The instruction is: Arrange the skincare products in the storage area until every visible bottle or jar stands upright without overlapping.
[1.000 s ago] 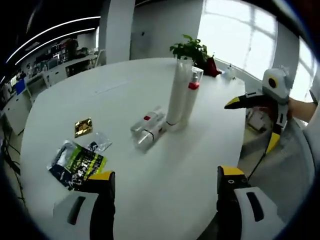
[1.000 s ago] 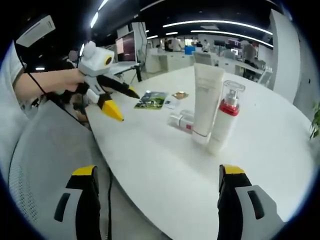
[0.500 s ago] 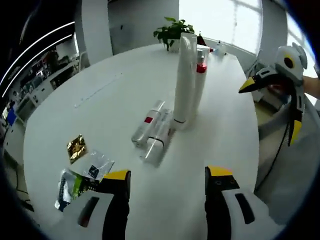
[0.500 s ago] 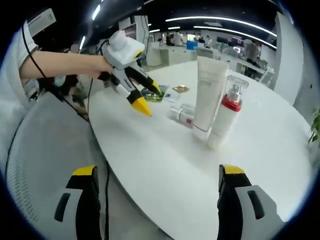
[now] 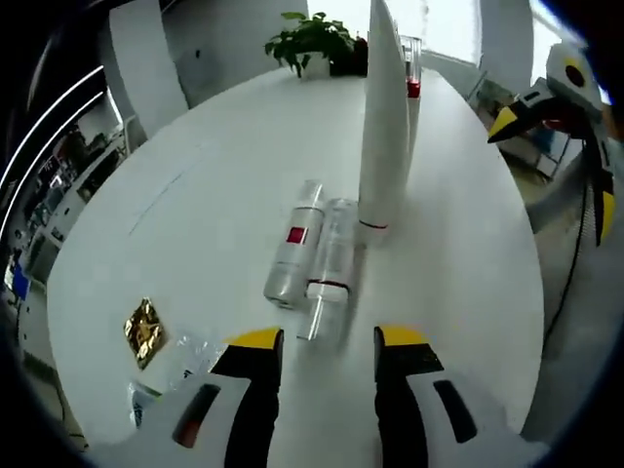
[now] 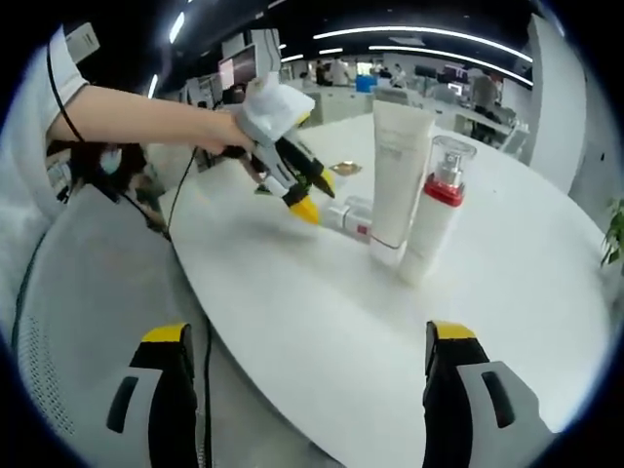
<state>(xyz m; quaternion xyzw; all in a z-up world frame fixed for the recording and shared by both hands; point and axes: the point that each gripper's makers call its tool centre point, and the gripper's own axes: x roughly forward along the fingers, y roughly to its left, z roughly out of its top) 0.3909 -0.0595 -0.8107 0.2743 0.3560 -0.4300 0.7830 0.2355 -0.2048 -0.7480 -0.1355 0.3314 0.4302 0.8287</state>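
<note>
Two small clear bottles lying flat and side by side at the middle of the round white table [image 5: 195,195]: one with a red label [image 5: 294,244], one with a dark band [image 5: 330,270], both slim, cylindrical and glossy, contents not discernible. At 1 o'clock of them, touching or just beside, a tall white tube [image 5: 383,117] standing upright on its cap, matte and tapering toward the top. Close behind that, an upright white pump bottle [image 6: 429,224] with a red collar and clear cap. At 8 o'clock of the lying pair, well apart, a crinkled gold foil sachet [image 5: 143,331] and clear plastic packets [image 5: 190,353]. Left gripper [image 5: 318,343] with jaws parted, nothing between them, yellow tips just short of the dark-banded bottle. Right gripper [image 6: 304,336] wide open, empty, over the table's near edge. Leafy potted plant [image 5: 310,39] at 12 o'clock, on the far rim.
</note>
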